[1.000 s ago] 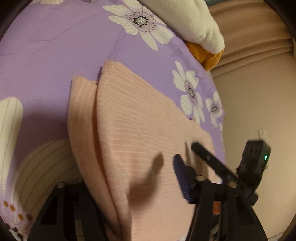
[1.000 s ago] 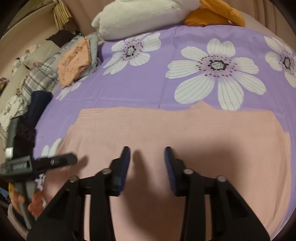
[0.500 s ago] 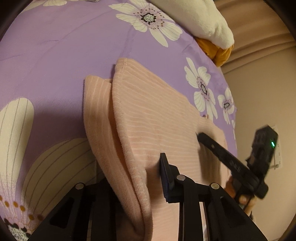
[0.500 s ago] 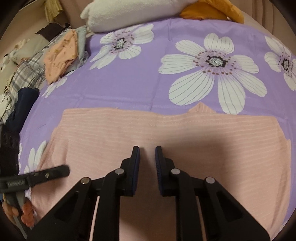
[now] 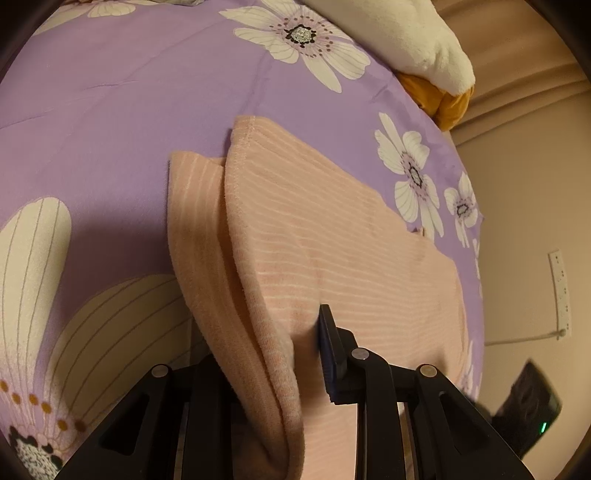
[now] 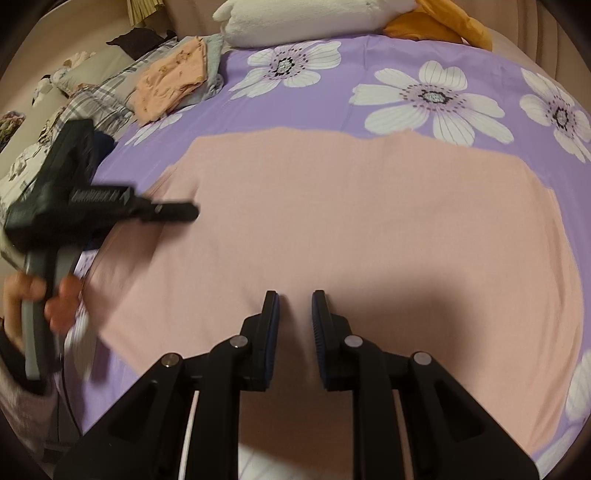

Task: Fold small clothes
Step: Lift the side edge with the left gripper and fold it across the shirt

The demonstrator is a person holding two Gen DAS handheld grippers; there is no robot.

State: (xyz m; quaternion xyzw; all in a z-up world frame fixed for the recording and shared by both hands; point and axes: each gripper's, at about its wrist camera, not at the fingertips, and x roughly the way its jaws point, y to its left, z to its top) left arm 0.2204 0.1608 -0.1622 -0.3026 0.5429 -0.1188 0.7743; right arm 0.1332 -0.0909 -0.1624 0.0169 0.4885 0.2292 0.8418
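A pink ribbed garment (image 6: pixel 362 221) lies spread on the purple flowered bedspread (image 6: pixel 325 99). In the left wrist view its near edge (image 5: pixel 280 314) is bunched and lifted between my left gripper's fingers; the left gripper (image 5: pixel 288 354) is shut on that fold, and its left finger is hidden by cloth. The left gripper also shows, blurred, at the left of the right wrist view (image 6: pixel 173 212). My right gripper (image 6: pixel 294 314) sits low over the garment's near part with its jaws almost closed, a narrow gap between the pads, and pink cloth in the gap.
A white pillow (image 6: pixel 306 18) and an orange cushion (image 6: pixel 439 26) lie at the bed's far end. A pile of folded clothes (image 6: pixel 170 81) sits at the far left. The bed's edge and a beige wall (image 5: pixel 528 206) are at the right of the left wrist view.
My left gripper closed on the garment's edge and lifted it. My right gripper narrowed from open to nearly closed and moved over the cloth.
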